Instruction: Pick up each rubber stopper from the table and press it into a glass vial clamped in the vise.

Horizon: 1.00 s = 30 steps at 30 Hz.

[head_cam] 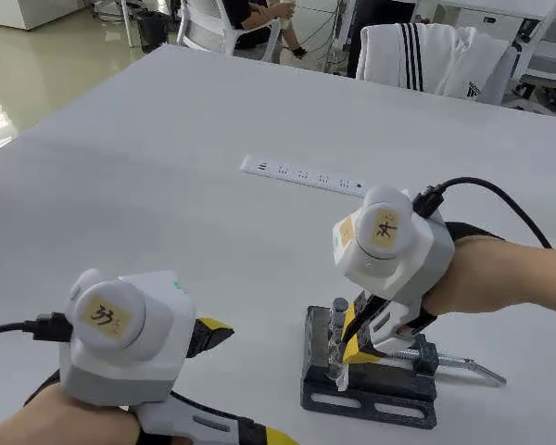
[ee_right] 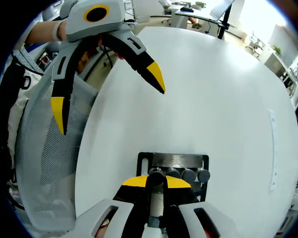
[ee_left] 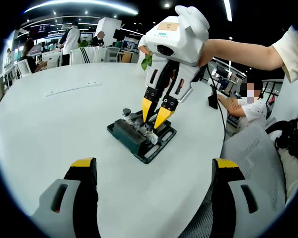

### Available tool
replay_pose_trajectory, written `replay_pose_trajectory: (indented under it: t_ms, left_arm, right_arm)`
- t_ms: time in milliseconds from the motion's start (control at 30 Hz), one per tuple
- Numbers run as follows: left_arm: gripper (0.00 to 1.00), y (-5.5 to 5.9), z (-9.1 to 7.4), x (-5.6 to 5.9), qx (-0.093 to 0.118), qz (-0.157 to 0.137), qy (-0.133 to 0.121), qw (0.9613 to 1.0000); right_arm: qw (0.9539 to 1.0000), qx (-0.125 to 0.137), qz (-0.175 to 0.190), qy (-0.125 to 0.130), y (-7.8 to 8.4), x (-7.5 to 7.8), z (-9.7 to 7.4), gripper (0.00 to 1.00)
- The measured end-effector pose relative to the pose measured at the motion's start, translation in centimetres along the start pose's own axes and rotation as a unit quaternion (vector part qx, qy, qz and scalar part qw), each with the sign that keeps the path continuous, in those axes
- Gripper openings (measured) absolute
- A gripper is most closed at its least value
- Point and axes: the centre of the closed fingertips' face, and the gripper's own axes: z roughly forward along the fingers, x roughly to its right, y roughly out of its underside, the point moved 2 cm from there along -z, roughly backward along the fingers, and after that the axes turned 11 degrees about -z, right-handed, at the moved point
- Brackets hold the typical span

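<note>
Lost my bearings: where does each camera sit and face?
Head view: on the headset, forward and down at the vise; left gripper, right gripper, forearm show.
Left gripper view: on that gripper, own open jaws below, facing the right gripper over the vise.
Right gripper view: along its jaws, shut on a stopper; left gripper upper left.
Shared: all show the vise.

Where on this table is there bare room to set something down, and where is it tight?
Free: the wide bare table between the power strip and the vise, and the stretch left of the vise ahead of the open left hand-held gripper. Crowded: at the vise itself, where the right hand-held gripper is shut on the end stopper.
</note>
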Motion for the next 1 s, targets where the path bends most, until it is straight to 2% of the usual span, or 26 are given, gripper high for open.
replay_pose_trajectory:
  t_ms: [400,900,1000]
  left_arm:
    - [0.95,0.26,-0.07,0.02,-0.005,-0.002,0.0,1.0]
    - [0.94,0.44,-0.34,-0.3,-0.002,-0.006,0.0,1.0]
    - [0.94,0.5,-0.3,-0.34,-0.001,-0.007,0.0,1.0]
  right_arm:
    - [0.9999,-0.011,-0.003,-0.004,0.16,-0.11,0.01,0.06]
    - [0.9987,-0.044,-0.024,-0.012,0.06,-0.03,0.01,0.06]
    - [0.9988,-0.042,-0.022,-0.013,-0.08,-0.11,-0.02,0.06]
